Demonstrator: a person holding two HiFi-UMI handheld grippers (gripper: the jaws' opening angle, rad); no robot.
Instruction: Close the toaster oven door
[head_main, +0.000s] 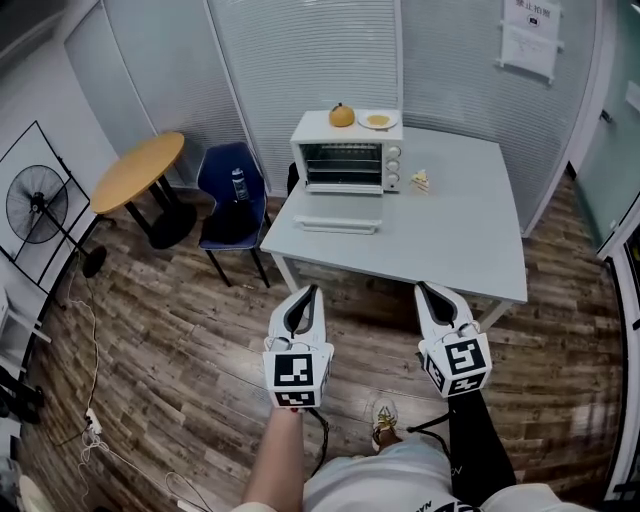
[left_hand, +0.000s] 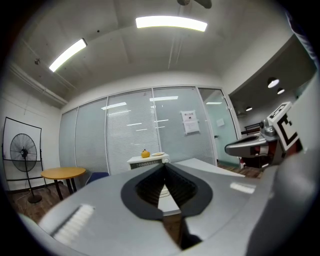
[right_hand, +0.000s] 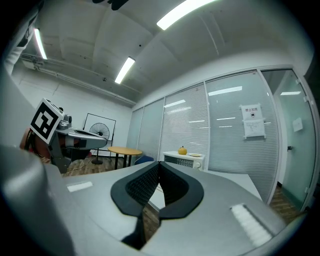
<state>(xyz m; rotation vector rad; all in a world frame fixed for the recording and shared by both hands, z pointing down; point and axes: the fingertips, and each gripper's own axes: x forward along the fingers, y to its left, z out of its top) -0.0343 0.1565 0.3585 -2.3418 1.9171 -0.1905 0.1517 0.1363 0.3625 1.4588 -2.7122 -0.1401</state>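
The toaster oven (head_main: 347, 160) stands at the far left corner of the bench (head_main: 460, 240), with its front toward the near edge. Its door (head_main: 337, 224) is open and folded down flat over the bench top, and the pale handle bar is the part nearest to the near edge. On the roof of the oven there is an orange fruit (head_main: 342, 115), and beside it a small plate (head_main: 378, 120) with something yellowish on it. A small pale thing (head_main: 420, 180) lies on the bench just to the right of the oven; what it is I cannot tell.

The left claw (head_main: 309, 291) and the right claw (head_main: 422, 289) are both held level over the wooden floor, before the near edge of the bench and well apart from the oven. In the left gripper view the left claw (left_hand: 164, 168) has its jaws closed together, with nothing between them. In the right gripper view the right claw (right_hand: 159, 165) is the same, jaws together and empty.

To the left of the bench there is a blue chair (head_main: 232, 200) with a bottle (head_main: 239, 184) on its seat, then a round wooden table (head_main: 138, 170) and a standing fan (head_main: 35, 205)
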